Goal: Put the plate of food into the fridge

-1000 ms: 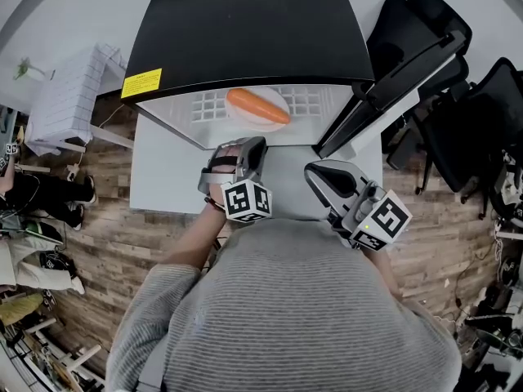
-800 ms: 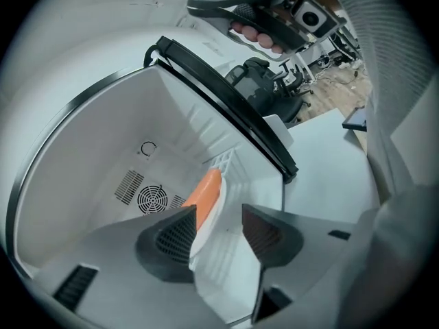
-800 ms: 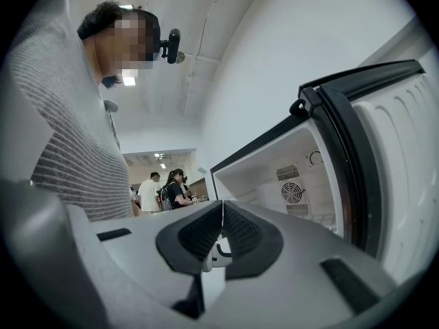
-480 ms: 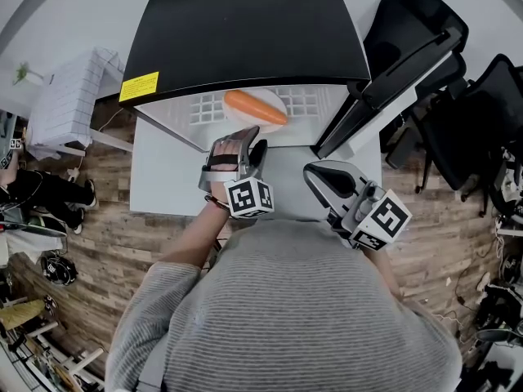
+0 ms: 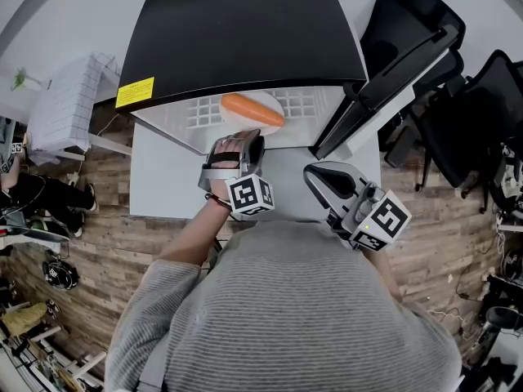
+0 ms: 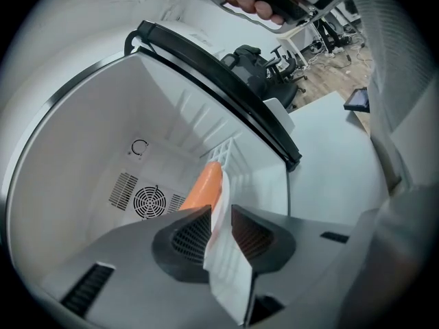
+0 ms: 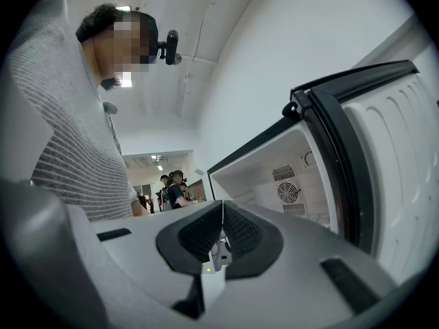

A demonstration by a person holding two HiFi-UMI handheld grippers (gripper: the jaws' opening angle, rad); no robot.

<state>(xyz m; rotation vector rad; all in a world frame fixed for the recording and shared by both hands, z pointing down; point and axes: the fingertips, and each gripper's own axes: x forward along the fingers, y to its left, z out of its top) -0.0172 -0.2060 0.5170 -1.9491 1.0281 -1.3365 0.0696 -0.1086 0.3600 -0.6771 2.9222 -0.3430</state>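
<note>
Since the plate [image 6: 225, 266] with its carrot [image 6: 204, 187] rests inside the fridge [image 6: 103, 115], upper centre, the left gripper [image 6: 220, 219] jaws, just closing, straddle its rim without pinching; the right gripper [image 7: 221, 214], pressed together, waits aside.

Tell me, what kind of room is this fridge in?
Probably an office or lab, not a home kitchen. Black office chairs crowd right beside the small fridge, and more desks and chairs stand on the wood-look floor behind.
</note>
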